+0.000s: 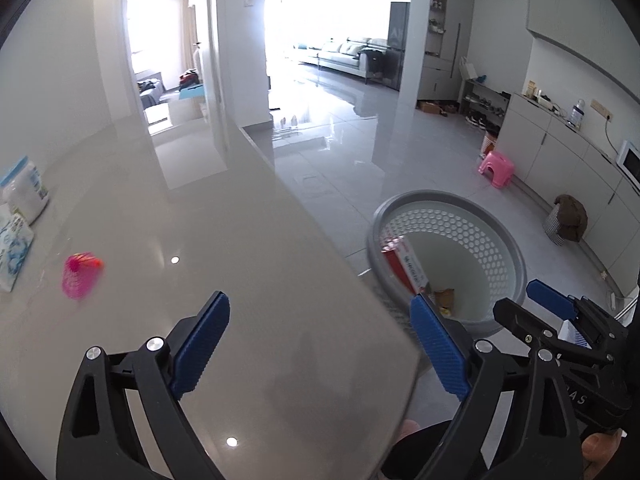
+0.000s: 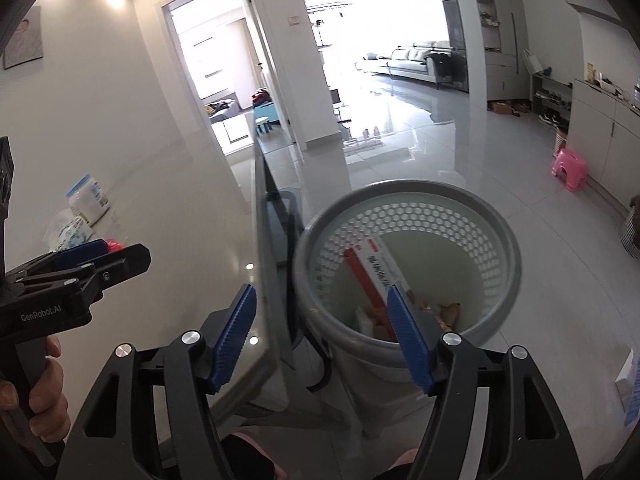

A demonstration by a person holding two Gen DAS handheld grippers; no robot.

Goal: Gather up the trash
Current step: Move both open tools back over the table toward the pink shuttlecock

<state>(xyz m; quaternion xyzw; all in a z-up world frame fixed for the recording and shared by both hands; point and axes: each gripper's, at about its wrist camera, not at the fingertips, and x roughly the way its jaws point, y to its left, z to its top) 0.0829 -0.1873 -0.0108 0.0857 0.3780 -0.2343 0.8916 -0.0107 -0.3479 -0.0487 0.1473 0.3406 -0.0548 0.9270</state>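
A grey-rimmed bin (image 1: 440,197) (image 2: 404,189) with a white perforated wall stands on the floor just past the table's edge. Inside it lie a red-and-white carton (image 1: 404,268) (image 2: 370,264) and crumpled brown wrappers (image 2: 448,312). A pink mesh item (image 1: 80,276) lies on the glossy table (image 1: 248,248) to the left. My left gripper (image 1: 320,344) is open over the table's near corner, with nothing between its blue pads. My right gripper (image 2: 322,338) is open too, straddling the table edge and the bin's near rim, also holding nothing. Each gripper shows in the other's view.
A white tub with a blue lid (image 1: 24,192) (image 2: 88,200) and a tissue packet (image 1: 12,252) sit at the table's far left. On the tiled floor are a pink stool (image 1: 496,168) (image 2: 570,168) and a striped bag (image 1: 566,220) by the cabinets.
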